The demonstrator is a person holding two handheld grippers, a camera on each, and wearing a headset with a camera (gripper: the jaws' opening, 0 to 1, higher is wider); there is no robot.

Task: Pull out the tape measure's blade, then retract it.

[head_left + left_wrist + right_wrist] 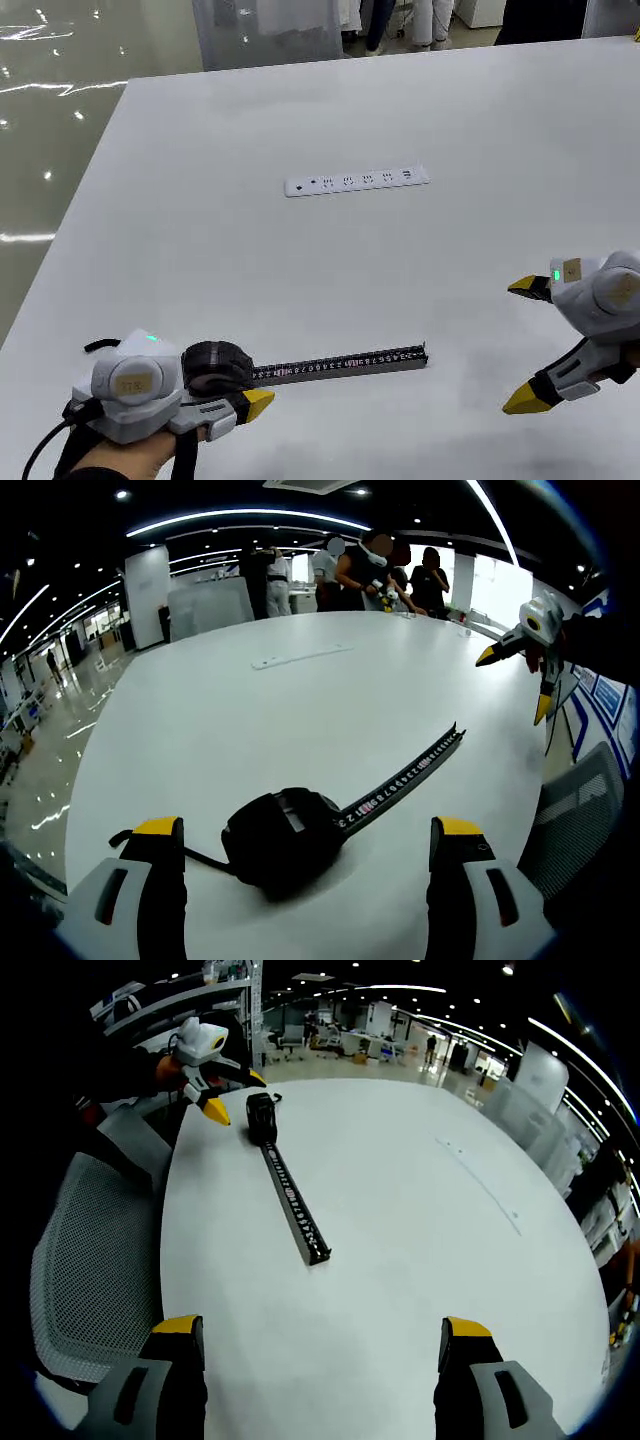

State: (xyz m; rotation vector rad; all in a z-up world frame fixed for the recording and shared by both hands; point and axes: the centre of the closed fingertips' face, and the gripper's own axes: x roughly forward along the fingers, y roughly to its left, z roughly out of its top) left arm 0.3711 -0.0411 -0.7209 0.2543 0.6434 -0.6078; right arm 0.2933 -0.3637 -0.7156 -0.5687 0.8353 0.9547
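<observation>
- Two pairs of fingers, both spread wide and holding nothing.
- Left gripper (308, 827): the yellow-tipped fingers (160, 828) stand either side of the tape measure case (283, 837), with a clear gap on each side in the left gripper view.
- Right gripper (322, 1326): the jaws are wide apart above bare table, well clear of the blade end. In the head view it hangs at the right edge, off the surface.
- The case is black and rests on the white table (300, 270) near the front left corner. A thin black strap (150, 842) trails from it towards the left finger.
- Blade (340, 365): drawn out of the case and lying flat on the table, running straight to the right. Printed numbers are visible. The hooked end (424, 352) is free, between the two grippers.
- A hand (130, 462) grips the left gripper body from below.
- White power strip (357, 181): flat at mid-table, well apart from the tape.
- Grey mesh chair (90, 1260) sits beside the near table edge.
- People (380, 570) stand at the far edge of the table.
</observation>
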